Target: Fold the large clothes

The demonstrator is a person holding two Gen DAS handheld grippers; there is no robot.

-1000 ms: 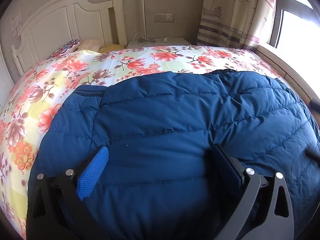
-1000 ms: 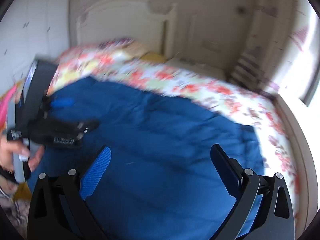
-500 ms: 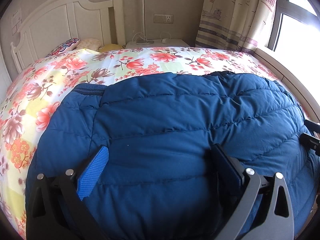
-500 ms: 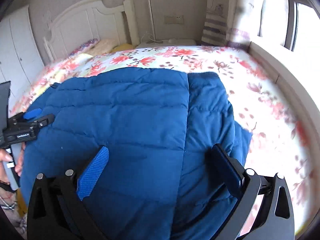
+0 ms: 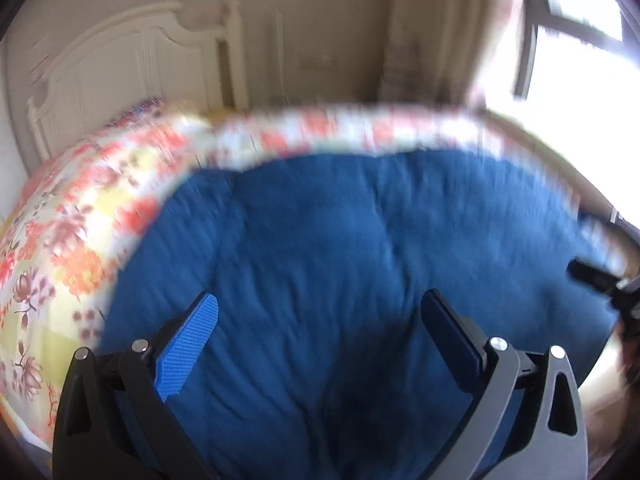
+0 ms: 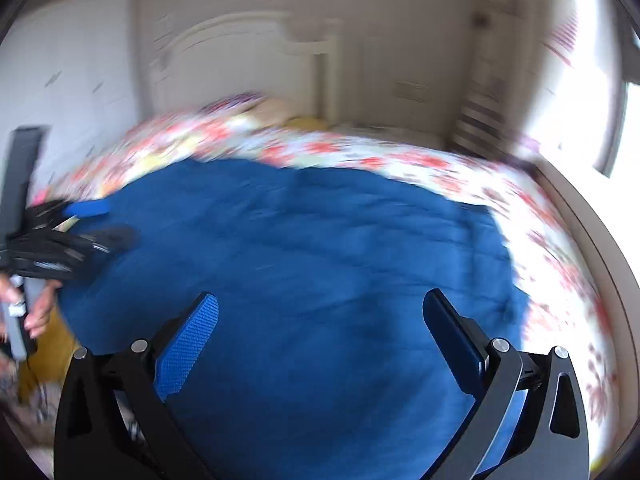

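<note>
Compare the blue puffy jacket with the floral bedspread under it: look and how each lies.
The blue puffy quilted jacket is one solid colour; the floral bedspread is pale with red-orange flowers. The jacket lies on top, puffed and creased; the bedspread lies beneath it, showing only around its edges. The jacket fills the space between the open left gripper and right gripper. Both are soft fabric.

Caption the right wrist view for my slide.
Open right gripper above a blue jacket spread on a floral bedspread, left gripper at the jacket's far edge; motion-blurred.
</note>
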